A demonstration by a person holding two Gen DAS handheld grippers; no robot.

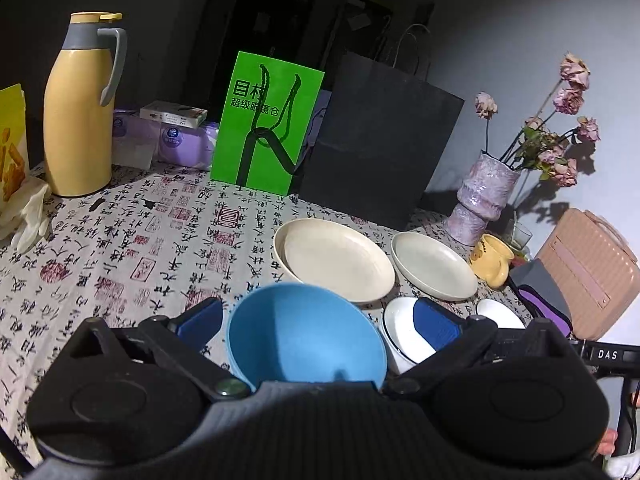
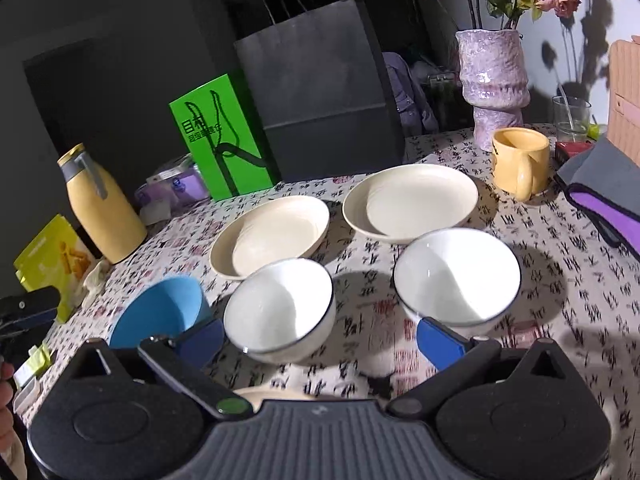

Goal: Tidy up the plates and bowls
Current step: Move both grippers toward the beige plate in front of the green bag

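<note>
A blue bowl point(image 1: 308, 332) sits between the wide-apart fingers of my left gripper point(image 1: 318, 324), which is open; whether the pads touch it is unclear. The same blue bowl point(image 2: 160, 312) shows at the left of the right wrist view. Two cream plates point(image 2: 272, 236) point(image 2: 412, 200) lie side by side behind two white bowls with dark rims point(image 2: 280, 308) point(image 2: 456, 276). My right gripper point(image 2: 320, 344) is open, low over the tablecloth, just short of the left white bowl. A cream rim point(image 2: 272, 394) peeks out under its body. The plates point(image 1: 336, 264) point(image 1: 432, 266) also appear beyond the blue bowl.
At the back stand a yellow thermos jug point(image 1: 80, 120), a green paper bag point(image 1: 268, 120), a black paper bag point(image 1: 380, 140) and a purple vase with dried roses point(image 2: 492, 80). A yellow mug point(image 2: 520, 160), a glass point(image 2: 570, 116) and a pink case point(image 1: 588, 272) are at the right.
</note>
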